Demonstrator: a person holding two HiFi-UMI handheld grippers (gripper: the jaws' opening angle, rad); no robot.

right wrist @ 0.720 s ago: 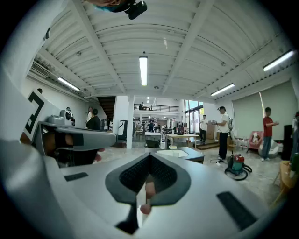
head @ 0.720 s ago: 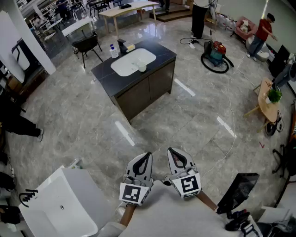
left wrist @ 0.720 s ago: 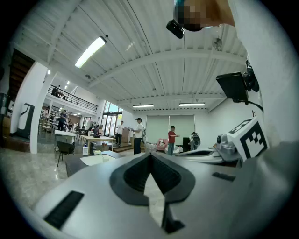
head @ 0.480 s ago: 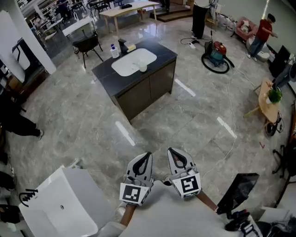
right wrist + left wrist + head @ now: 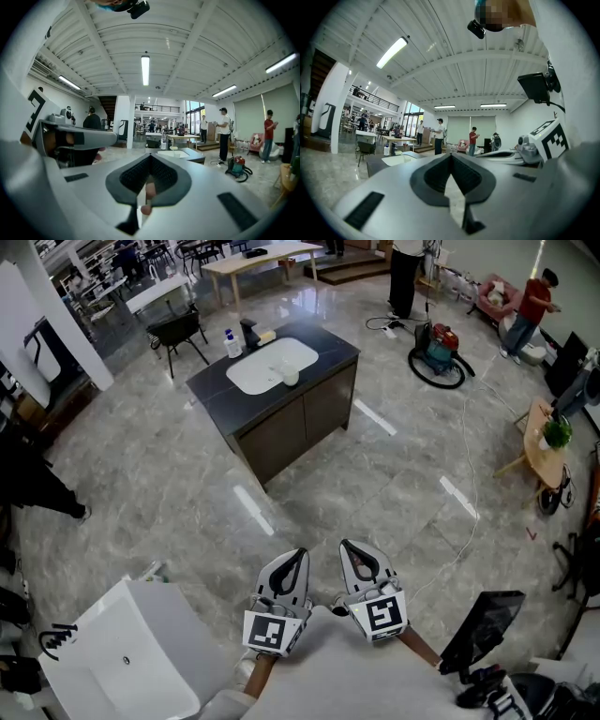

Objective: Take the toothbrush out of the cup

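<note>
Cup (image 5: 289, 377) in white countertop basin (image 5: 253, 371)

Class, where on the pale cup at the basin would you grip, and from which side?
Probably the cup by its side wall, from the counter's near edge: it seems upright, with tap and bottle beyond it. Finer detail is too small.

At six o'clock, left gripper (image 5: 296, 556) and right gripper (image 5: 351, 549) side by side. Near twelve, well beyond them, counter (image 5: 328, 349) with basin (image 5: 255, 373) set in its top; cup (image 5: 289, 377) at the basin's right edge, bottle (image 5: 231, 344) behind its left end. Toward two, vacuum cleaner (image 5: 437, 351); toward eight, tub (image 5: 122, 652).
</note>
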